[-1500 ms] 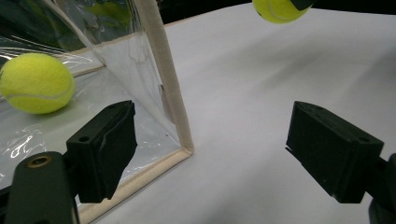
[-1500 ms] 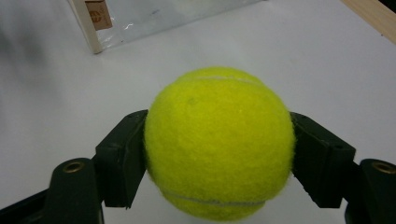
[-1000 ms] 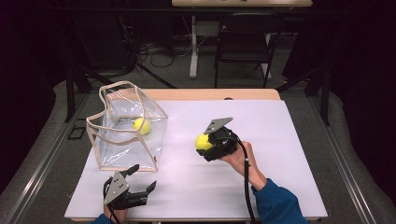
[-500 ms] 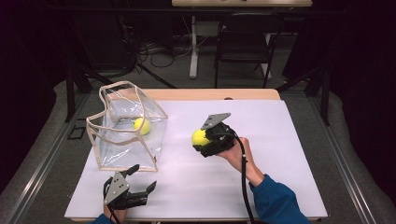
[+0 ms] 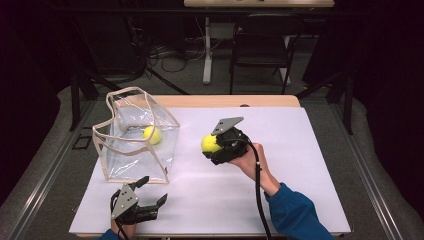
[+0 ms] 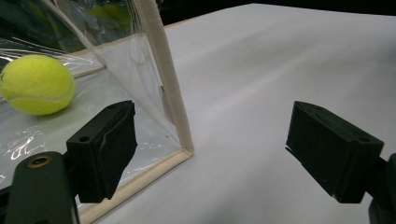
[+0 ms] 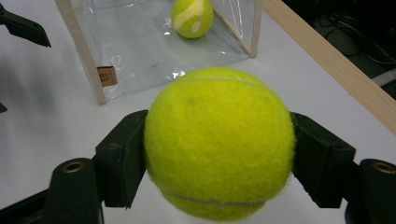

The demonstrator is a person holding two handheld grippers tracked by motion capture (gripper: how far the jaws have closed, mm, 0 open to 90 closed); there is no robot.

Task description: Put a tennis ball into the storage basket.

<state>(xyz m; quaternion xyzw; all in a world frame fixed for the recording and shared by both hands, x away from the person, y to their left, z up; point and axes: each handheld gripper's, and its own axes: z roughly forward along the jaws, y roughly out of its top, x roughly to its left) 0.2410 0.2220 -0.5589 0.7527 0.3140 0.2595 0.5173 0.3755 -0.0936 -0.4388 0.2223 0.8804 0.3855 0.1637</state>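
At the near left corner of the worktop (image 5: 310, 200), the left gripper (image 5: 150, 197) rests low on the white surface with its jaws spread wide and nothing between them. Its own view shows the two black pads (image 6: 109, 144) well apart, one close to the bottom corner of the clear bag (image 5: 135, 137), the other over bare white.

That bag stands upright just beyond the left gripper, toward the left half of the worktop. It is see-through plastic, boxy, with cream-coloured trim along its edges and looped handles at its open top. Inside it, on the floor of the bag, lies a tennis ball in the bag (image 5: 151, 135): bright yellow-green, fuzzy, with a pale curved seam.

Right of the bag, near the middle of the worktop, the right gripper (image 5: 212, 145) is held above the surface by a hand (image 5: 247, 160) in a blue sleeve. Its jaws are clamped on a second tennis ball (image 7: 219, 140), one pad pressing each side. This ball has the same vivid yellow-green felt, a nap that looks slightly fluffy at the outline, and a thin pale seam curving across its top and again near its underside. It is clear of the worktop and apart from the bag, whose open side faces it in the right gripper view.
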